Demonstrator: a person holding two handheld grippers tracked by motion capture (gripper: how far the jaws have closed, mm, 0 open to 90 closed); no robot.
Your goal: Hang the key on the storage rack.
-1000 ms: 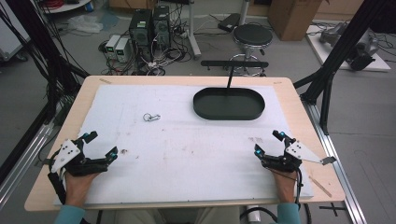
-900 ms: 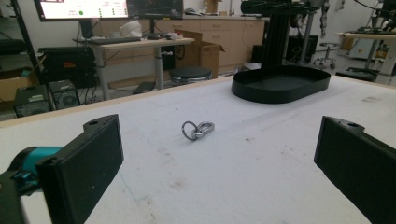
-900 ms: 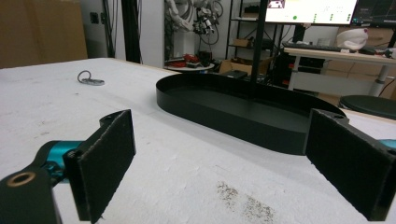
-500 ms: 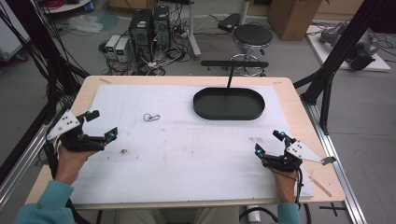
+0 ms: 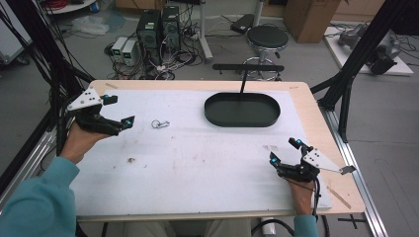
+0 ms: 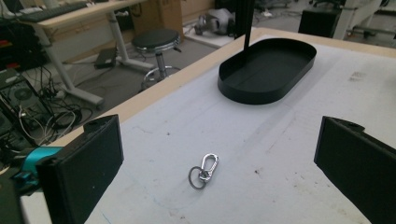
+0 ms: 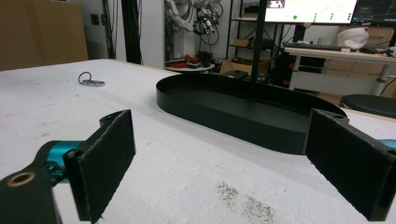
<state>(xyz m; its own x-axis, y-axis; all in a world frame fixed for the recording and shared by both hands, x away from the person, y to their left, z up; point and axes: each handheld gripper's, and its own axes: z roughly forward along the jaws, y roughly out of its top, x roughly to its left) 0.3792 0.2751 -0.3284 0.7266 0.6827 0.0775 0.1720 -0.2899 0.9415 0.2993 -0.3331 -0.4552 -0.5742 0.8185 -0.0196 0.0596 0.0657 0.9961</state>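
White matting covered the tabletop [image 5: 197, 168]; we saw the small silver metal carabiner clip with its ring [image 6: 204, 171] lying flat between the left gripper [image 5: 116, 109]'s released fingers [image 6: 81, 172]. It looked light, stiff and slippery, best pinched across the clip body. Our right gripper [image 5: 284, 152] was also released.

Right gripper [image 7: 224, 163] wide apart, facing black tray [image 7: 243, 109]; keyring [image 7: 89, 80] beyond.

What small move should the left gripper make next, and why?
Probably ease the left gripper forward and down toward the metal clip and ring. Its jaws stand wide open with the clip lying flat on the white table cover ahead, between them but not yet reached. The right gripper sits open, far off.
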